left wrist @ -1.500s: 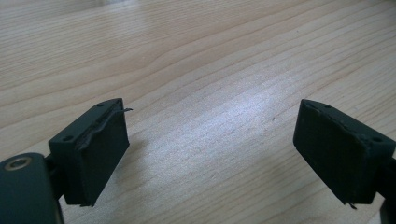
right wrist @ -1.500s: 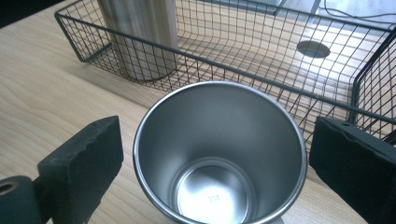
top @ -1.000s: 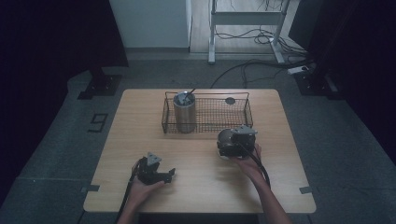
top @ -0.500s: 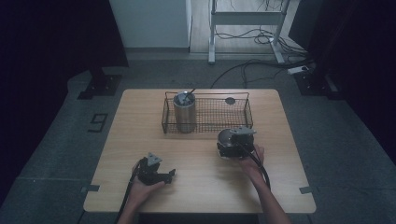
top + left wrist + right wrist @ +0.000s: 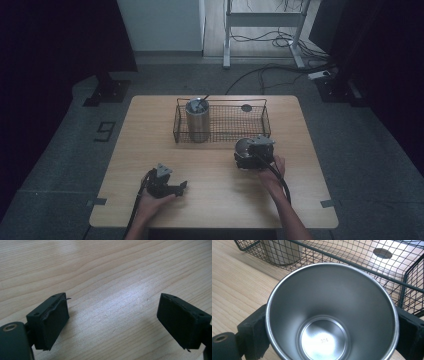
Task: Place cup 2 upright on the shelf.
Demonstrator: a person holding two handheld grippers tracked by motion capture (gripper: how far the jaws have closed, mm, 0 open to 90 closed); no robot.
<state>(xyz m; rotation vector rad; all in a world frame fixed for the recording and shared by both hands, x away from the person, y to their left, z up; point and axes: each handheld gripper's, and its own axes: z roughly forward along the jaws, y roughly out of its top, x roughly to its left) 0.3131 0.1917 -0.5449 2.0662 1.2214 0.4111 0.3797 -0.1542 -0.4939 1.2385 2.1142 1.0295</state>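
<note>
My right gripper point(image 5: 248, 154) is shut on a shiny steel cup point(image 5: 243, 146) just in front of the wire basket point(image 5: 260, 131), right of the table's middle. In the right gripper view the cup point(image 5: 324, 297) is empty and sits upright between the two black jaws of the right gripper point(image 5: 332, 325). My left gripper point(image 5: 176, 188) rests low at the table's front left, open. Bare wood lies between the spread jaws of the left gripper point(image 5: 113, 308).
The black wire basket point(image 5: 362, 267) stands at the back middle of the wooden table point(image 5: 310, 165). It holds a tall steel canister point(image 5: 197, 121) with utensils at its left end and a dark round disc point(image 5: 246, 107) at the back right.
</note>
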